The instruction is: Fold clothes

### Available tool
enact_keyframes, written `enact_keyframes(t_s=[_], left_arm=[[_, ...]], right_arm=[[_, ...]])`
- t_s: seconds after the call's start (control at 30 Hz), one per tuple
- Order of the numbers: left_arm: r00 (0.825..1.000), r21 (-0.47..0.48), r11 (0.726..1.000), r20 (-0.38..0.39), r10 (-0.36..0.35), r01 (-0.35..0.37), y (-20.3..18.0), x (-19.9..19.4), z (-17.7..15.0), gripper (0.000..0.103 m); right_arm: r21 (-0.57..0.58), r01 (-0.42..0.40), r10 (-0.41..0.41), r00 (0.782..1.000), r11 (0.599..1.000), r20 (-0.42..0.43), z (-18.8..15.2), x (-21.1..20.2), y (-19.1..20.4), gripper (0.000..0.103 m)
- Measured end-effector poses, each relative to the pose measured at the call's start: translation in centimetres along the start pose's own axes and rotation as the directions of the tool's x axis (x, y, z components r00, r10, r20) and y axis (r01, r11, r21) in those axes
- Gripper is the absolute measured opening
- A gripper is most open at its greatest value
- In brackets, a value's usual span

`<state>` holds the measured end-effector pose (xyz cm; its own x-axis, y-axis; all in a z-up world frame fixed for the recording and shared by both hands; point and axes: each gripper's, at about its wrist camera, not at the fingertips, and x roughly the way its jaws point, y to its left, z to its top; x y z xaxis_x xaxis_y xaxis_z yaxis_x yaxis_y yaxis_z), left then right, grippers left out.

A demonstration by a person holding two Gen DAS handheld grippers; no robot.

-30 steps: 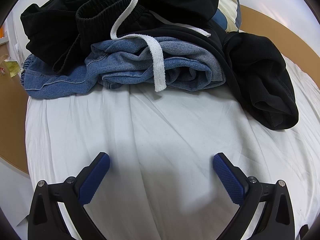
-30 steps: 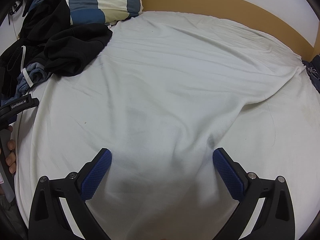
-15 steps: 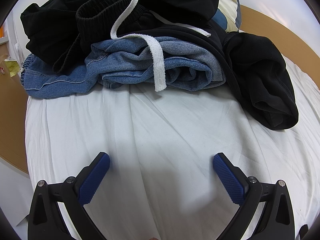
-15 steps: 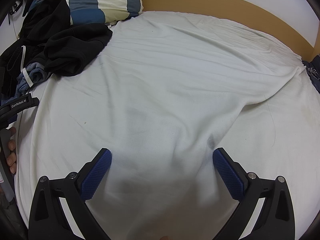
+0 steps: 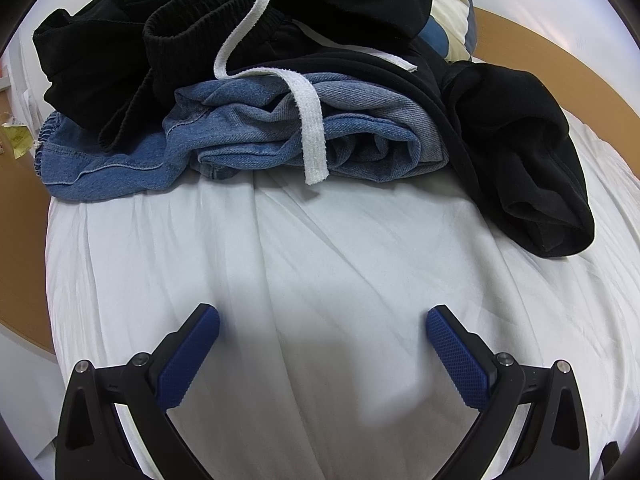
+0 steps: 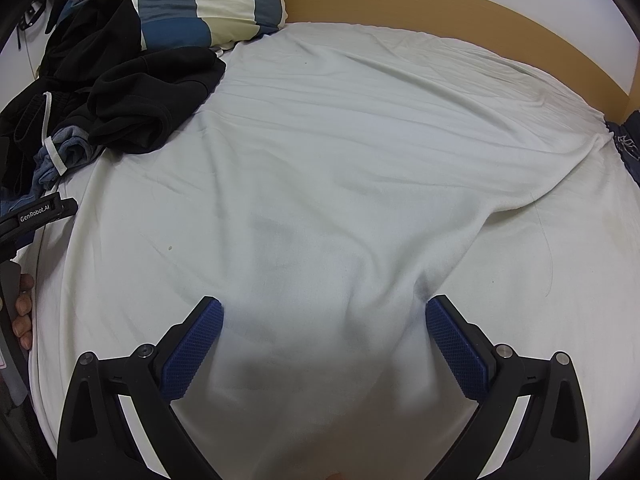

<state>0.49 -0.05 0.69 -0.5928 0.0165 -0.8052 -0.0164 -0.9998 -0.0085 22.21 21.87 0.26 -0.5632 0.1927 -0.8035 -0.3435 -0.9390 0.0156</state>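
Observation:
A heap of clothes lies at the far side of the white sheet (image 5: pixel 320 248): crumpled blue jeans (image 5: pixel 280 140), black trousers (image 5: pixel 192 40) with a white drawstring (image 5: pixel 308 120), and a black garment (image 5: pixel 520 152) spilling to the right. My left gripper (image 5: pixel 322 320) hovers open over bare sheet, well short of the jeans. In the right wrist view the same heap (image 6: pixel 120 92) sits far left, and my right gripper (image 6: pixel 324 312) is open above a white garment (image 6: pixel 340 184) spread over the bed. Nothing is between either pair of fingers.
A striped blue and cream pillow (image 6: pixel 192 12) lies behind the heap. A wooden bed frame (image 6: pixel 440 12) curves round the far edge. The left gripper's body (image 6: pixel 36 216) and a hand (image 6: pixel 24 312) show at the left edge. A dark patterned cloth (image 6: pixel 626 144) sits far right.

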Motion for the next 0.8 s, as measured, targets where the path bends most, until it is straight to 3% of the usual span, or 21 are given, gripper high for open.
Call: enact_keyframes(t_s=[0.8], left_arm=[[1.0, -0.004, 1.0, 0.001, 0.009, -0.009, 0.13, -0.07, -0.09, 0.103]], right_arm=[[0.002, -0.005, 0.005, 1.0, 1.0, -0.005, 0.06, 0.12, 0.1, 0.103]])
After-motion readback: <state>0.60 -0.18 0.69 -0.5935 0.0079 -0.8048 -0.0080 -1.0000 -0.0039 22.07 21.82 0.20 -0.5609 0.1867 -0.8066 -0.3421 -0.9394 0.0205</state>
